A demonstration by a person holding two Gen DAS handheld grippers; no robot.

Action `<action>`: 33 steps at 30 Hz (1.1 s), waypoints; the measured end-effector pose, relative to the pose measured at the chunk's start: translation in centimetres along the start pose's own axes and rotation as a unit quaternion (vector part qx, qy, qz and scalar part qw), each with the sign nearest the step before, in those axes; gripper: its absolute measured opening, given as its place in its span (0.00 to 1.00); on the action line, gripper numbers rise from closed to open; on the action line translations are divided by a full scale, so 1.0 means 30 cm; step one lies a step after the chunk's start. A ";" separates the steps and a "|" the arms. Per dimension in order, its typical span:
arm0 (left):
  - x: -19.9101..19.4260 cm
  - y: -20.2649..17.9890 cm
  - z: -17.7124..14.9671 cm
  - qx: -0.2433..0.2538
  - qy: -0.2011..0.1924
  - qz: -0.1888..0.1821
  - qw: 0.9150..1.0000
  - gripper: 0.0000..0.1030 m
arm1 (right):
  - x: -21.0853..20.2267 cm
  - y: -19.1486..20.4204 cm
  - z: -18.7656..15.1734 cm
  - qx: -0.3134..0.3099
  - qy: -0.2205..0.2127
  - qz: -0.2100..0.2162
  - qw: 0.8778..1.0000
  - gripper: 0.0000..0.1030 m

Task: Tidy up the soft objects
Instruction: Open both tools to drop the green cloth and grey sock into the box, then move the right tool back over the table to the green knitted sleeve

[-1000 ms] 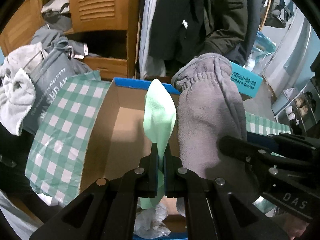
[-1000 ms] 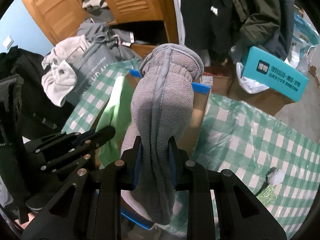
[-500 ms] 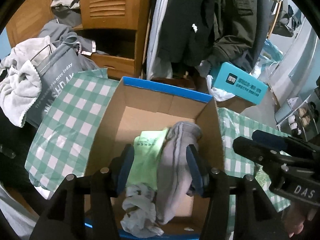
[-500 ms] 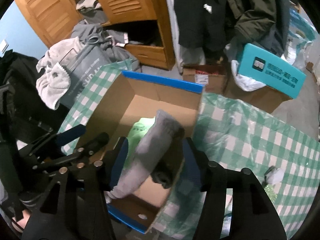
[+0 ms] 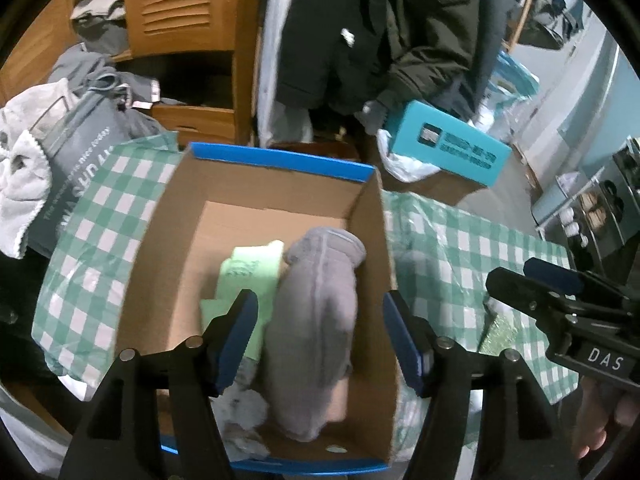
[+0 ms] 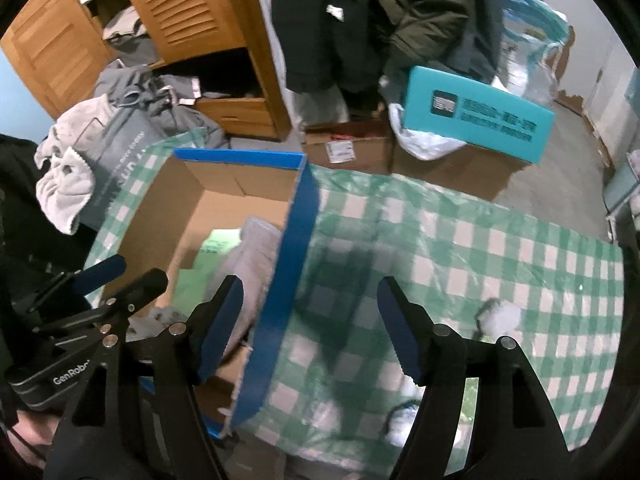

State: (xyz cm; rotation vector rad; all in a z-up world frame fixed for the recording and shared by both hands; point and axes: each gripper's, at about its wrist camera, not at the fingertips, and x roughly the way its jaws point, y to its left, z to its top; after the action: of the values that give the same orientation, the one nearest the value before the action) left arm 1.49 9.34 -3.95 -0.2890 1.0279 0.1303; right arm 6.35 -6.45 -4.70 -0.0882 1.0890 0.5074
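Note:
A cardboard box [image 5: 280, 168] with blue edges stands on a green-checked cloth [image 5: 460, 256]. Inside it lie a grey fleece mitten [image 5: 316, 312], a light green cloth [image 5: 248, 276] and a small grey-white piece [image 5: 244, 404]. My left gripper [image 5: 320, 336] hovers over the box, its jaws opening, touching nothing. My right gripper [image 6: 310, 332] straddles the box's right wall [image 6: 288, 280] from above, its jaws opening, with only that wall below them. The mitten [image 6: 248, 264] and green cloth [image 6: 216, 248] show in the box to its left. A small white fluffy item [image 6: 500, 316] lies on the cloth at the right.
A wooden louvred wardrobe [image 5: 180, 20] stands behind, with dark coats [image 5: 380, 28] hanging beside it. A grey bag and towels [image 5: 52, 152] are piled at the left. A teal box [image 5: 448, 144] rests on cartons beyond the table.
Both grippers were shut, the left on the green cloth, the right on the mitten. Both opened and the two items dropped into the box. The right gripper shifted right, over the box wall.

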 end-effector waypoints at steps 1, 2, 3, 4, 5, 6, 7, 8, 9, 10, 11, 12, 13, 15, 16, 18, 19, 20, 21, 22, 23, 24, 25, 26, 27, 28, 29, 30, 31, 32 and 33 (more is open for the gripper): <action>0.002 -0.013 -0.003 0.003 0.002 -0.002 1.000 0.64 | -0.004 -0.017 -0.007 0.003 0.001 -0.004 1.000 0.68; 0.004 -0.029 -0.008 0.007 0.005 -0.004 1.000 0.64 | -0.007 -0.026 -0.011 0.006 0.001 -0.006 1.000 0.68; 0.006 -0.043 -0.012 0.010 0.006 -0.006 1.000 0.64 | -0.013 -0.040 -0.019 0.009 0.001 -0.008 1.000 0.68; 0.008 -0.065 -0.019 0.015 0.009 -0.010 1.000 0.65 | -0.019 -0.053 -0.026 0.011 0.001 -0.010 1.000 0.68; 0.009 -0.079 -0.023 0.019 0.010 -0.012 1.000 0.65 | -0.023 -0.065 -0.033 0.014 0.002 -0.011 1.000 0.68; 0.011 -0.096 -0.027 0.023 0.012 -0.015 1.000 0.66 | -0.029 -0.080 -0.041 0.017 0.002 -0.014 1.000 0.68; 0.013 -0.118 -0.034 0.029 0.014 -0.018 0.999 0.67 | -0.034 -0.096 -0.049 0.020 0.003 -0.017 1.000 0.68; 0.015 -0.129 -0.039 0.031 0.016 -0.020 0.999 0.68 | -0.039 -0.106 -0.054 0.021 0.002 -0.021 1.000 0.68; 0.018 -0.145 -0.044 0.035 0.018 -0.023 0.999 0.68 | -0.044 -0.120 -0.062 0.023 0.002 -0.025 0.999 0.69; 0.021 -0.162 -0.049 0.038 0.020 -0.026 0.999 0.68 | -0.048 -0.134 -0.070 0.025 0.003 -0.030 0.999 0.69; 0.026 -0.181 -0.054 0.043 0.022 -0.029 0.998 0.68 | -0.052 -0.145 -0.076 0.028 0.003 -0.034 0.999 0.69; 0.032 -0.197 -0.058 0.048 0.025 -0.031 0.998 0.68 | -0.056 -0.160 -0.085 0.030 0.003 -0.038 0.999 0.69; 0.040 -0.218 -0.063 0.053 0.028 -0.031 0.998 0.68 | -0.060 -0.171 -0.093 0.032 0.004 -0.040 0.999 0.69; 0.050 -0.241 -0.067 0.057 0.032 -0.034 0.997 0.68 | -0.069 -0.197 -0.108 0.035 0.005 -0.044 0.998 0.69; 0.057 -0.258 -0.071 0.058 0.036 -0.039 0.997 0.68 | -0.073 -0.206 -0.114 0.035 0.005 -0.047 0.998 0.69; 0.064 -0.275 -0.079 0.057 0.041 -0.047 0.996 0.68 | -0.081 -0.228 -0.125 0.037 0.005 -0.053 0.998 0.69; 0.069 -0.290 -0.083 0.056 0.045 -0.053 0.996 0.68 | -0.085 -0.239 -0.129 0.039 0.004 -0.056 0.998 0.70; 0.073 -0.299 -0.086 0.056 0.047 -0.056 0.996 0.68 | -0.087 -0.251 -0.135 0.041 0.004 -0.058 0.997 0.70; 0.077 -0.312 -0.089 0.056 0.048 -0.060 0.995 0.68 | -0.089 -0.268 -0.142 0.044 0.004 -0.060 0.997 0.70; 0.083 -0.329 -0.093 0.057 0.050 -0.064 0.995 0.68 | -0.090 -0.286 -0.150 0.049 0.005 -0.063 0.997 0.70; 0.087 -0.339 -0.096 0.058 0.051 -0.067 0.995 0.68 | -0.089 -0.301 -0.155 0.054 0.006 -0.066 0.996 0.70; 0.092 -0.353 -0.099 0.059 0.051 -0.071 0.994 0.68 | -0.088 -0.322 -0.163 0.059 0.008 -0.068 0.996 0.70; 0.100 -0.370 -0.103 0.060 0.052 -0.076 0.994 0.68 | -0.087 -0.339 -0.171 0.065 0.010 -0.070 0.995 0.70; 0.105 -0.380 -0.106 0.061 0.053 -0.078 0.994 0.68 | -0.083 -0.366 -0.181 0.073 0.013 -0.073 0.995 0.70; 0.113 -0.391 -0.109 0.061 0.055 -0.080 0.993 0.68 | -0.078 -0.384 -0.188 0.080 0.015 -0.074 0.994 0.70; 0.124 -0.407 -0.114 0.062 0.058 -0.082 0.993 0.68 | -0.073 -0.403 -0.197 0.086 0.017 -0.074 0.993 0.70; 0.131 -0.417 -0.118 0.062 0.060 -0.083 0.993 0.68 | -0.068 -0.419 -0.205 0.093 0.020 -0.074 0.993 0.70; 0.142 -0.430 -0.123 0.063 0.063 -0.085 0.992 0.68 | -0.059 -0.443 -0.216 0.101 0.024 -0.076 0.992 0.70; 0.153 -0.443 -0.127 0.064 0.068 -0.088 0.992 0.68 | -0.052 -0.460 -0.224 0.107 0.027 -0.079 0.991 0.70; 0.164 -0.452 -0.127 0.065 0.071 -0.089 0.991 0.68 | -0.041 -0.481 -0.236 0.113 0.031 -0.083 0.990 0.70; 0.173 -0.464 -0.132 0.067 0.074 -0.090 0.991 0.68 | -0.030 -0.504 -0.249 0.119 0.036 -0.087 0.988 0.70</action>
State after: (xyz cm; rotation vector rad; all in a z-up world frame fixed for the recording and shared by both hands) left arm 4.26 -5.26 -7.88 -0.2710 1.1463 -0.1244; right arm 6.47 -22.45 -10.12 0.0090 1.1941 0.2162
